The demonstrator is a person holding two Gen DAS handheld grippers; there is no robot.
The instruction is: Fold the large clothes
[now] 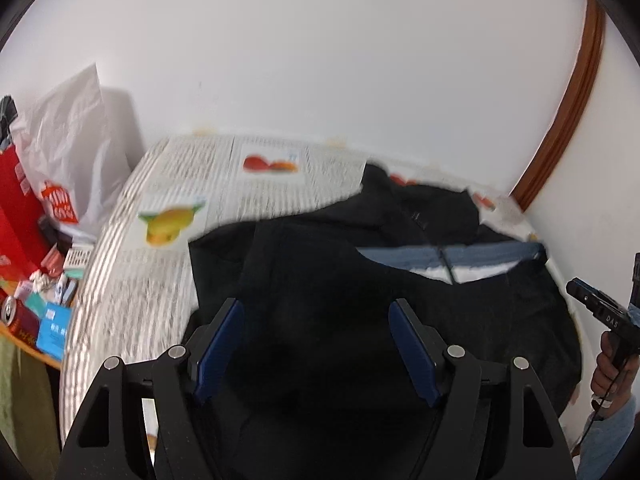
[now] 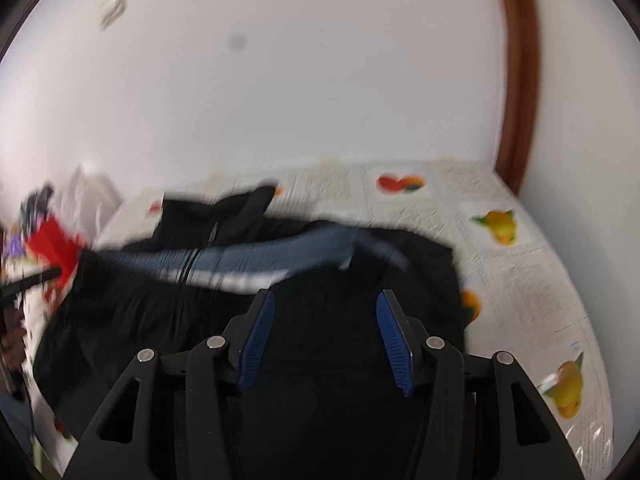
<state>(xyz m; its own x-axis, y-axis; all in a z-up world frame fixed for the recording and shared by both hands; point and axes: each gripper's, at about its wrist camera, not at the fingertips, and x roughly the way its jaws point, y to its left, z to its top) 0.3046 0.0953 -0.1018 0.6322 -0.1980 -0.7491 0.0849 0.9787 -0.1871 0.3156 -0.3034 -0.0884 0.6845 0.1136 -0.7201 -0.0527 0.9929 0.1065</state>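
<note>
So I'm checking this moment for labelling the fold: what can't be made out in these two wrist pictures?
- Near hem of the black jacket with a blue and white chest band: both views, hidden behind the gripper bodies.
- Print on the fruit-patterned newspaper table cover: both views, motion blur.
- Red clutter at the table's left: right wrist view, smeared.
- Right gripper: left wrist view, cut by the edge; fingertips unseen.

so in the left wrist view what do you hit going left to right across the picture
red can → white plastic bag → yellow fruit print → black jacket → right gripper, held by a hand
</note>
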